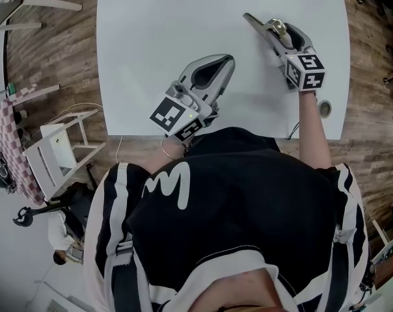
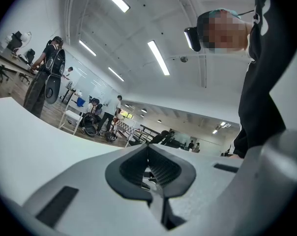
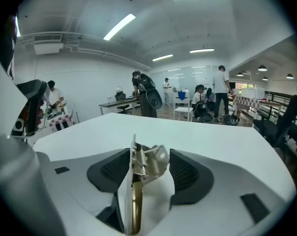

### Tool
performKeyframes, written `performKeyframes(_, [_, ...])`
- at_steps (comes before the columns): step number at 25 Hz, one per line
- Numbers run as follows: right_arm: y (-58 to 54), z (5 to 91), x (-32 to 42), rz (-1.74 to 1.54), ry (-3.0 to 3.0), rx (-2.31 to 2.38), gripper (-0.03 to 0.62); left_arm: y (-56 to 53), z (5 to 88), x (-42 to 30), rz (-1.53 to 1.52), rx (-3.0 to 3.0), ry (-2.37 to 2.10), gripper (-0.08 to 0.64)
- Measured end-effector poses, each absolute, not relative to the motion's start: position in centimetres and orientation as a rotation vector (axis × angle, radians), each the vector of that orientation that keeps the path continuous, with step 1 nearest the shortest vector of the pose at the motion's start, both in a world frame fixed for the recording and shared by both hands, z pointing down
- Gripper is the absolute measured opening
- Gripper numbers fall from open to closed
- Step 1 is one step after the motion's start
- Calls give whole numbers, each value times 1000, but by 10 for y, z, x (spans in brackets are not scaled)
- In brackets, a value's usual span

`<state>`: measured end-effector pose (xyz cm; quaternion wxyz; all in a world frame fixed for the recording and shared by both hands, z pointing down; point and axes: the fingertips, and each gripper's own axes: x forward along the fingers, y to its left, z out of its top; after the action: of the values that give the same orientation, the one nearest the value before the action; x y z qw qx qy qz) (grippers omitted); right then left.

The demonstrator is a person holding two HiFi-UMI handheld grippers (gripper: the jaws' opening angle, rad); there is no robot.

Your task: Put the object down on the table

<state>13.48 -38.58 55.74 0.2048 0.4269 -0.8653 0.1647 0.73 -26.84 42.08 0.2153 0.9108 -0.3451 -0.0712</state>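
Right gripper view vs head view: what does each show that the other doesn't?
Right gripper view only: the jaws clamped on the metal piece; people across the room. Head view only: the left gripper over the white table's near side, and the person's black top. Both: the right gripper, the piece's brass part, the table.

White table (image 1: 151, 38) — rounded corners; a round cable port (image 1: 325, 107) near its right edge

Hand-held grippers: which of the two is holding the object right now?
The right hand-held gripper: a metal piece, silver and brass, is clamped between its jaws. The left hand-held gripper has its jaws together with nothing in them.
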Motion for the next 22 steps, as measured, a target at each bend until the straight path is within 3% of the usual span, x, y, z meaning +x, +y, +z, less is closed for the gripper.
performKeyframes(13, [-394,555,147,565,-2435,1282,256,-269,419,8,-198,2528,-951,6])
performKeyframes(22, [-376,502,130,261,-2520,1410,255,-271,422,14,-203,2537,-924,5])
